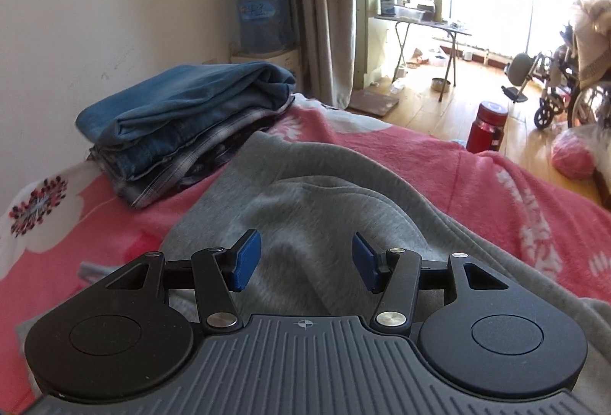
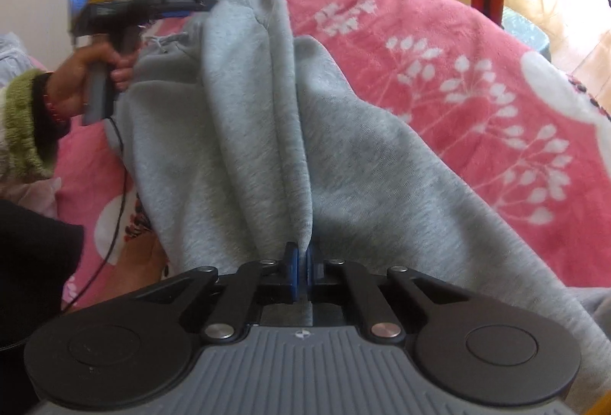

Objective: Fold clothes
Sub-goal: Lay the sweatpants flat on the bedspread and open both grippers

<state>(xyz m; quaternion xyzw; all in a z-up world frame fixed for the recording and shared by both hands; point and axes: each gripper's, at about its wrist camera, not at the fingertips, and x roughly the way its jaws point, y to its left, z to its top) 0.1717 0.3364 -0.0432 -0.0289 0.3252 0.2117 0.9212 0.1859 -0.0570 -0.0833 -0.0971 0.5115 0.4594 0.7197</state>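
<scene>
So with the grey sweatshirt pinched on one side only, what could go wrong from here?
1. The right gripper pinches only a thin ridge of the grey sweatshirt; it may slip out when pulled.
2. The left gripper hangs open above the cloth, so a one-sided pull could skew the fold.
3. The folded pile lies close by; dragged fabric might disturb it.

The white-and-blue label (image 1: 256,10) on the large blue plastic water jug (image 1: 261,14) is showing print too blurred to read.
</scene>
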